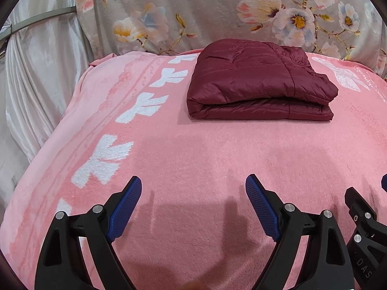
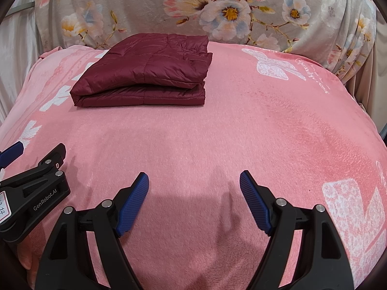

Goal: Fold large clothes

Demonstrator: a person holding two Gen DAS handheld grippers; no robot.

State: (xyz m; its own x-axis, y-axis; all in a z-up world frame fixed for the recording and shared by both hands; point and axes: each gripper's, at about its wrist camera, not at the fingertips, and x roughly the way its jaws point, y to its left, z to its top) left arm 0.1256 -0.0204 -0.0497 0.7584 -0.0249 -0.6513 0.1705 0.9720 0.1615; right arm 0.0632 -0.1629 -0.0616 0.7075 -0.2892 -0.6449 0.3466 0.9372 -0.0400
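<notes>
A dark red quilted jacket (image 1: 258,82) lies folded into a thick rectangle on the pink blanket (image 1: 193,149), toward the far edge. It also shows in the right wrist view (image 2: 145,72), far left of centre. My left gripper (image 1: 193,183) is open and empty, hovering over the blanket well short of the jacket. My right gripper (image 2: 193,178) is open and empty too, at the same near side. The left gripper's body also shows in the right wrist view (image 2: 31,186), at the left edge.
A grey floral blanket (image 1: 217,12) hangs behind the bed. Pale satin curtain (image 1: 36,60) drapes at the left. The pink blanket (image 2: 266,133) has white butterfly prints (image 2: 273,65) along its sides.
</notes>
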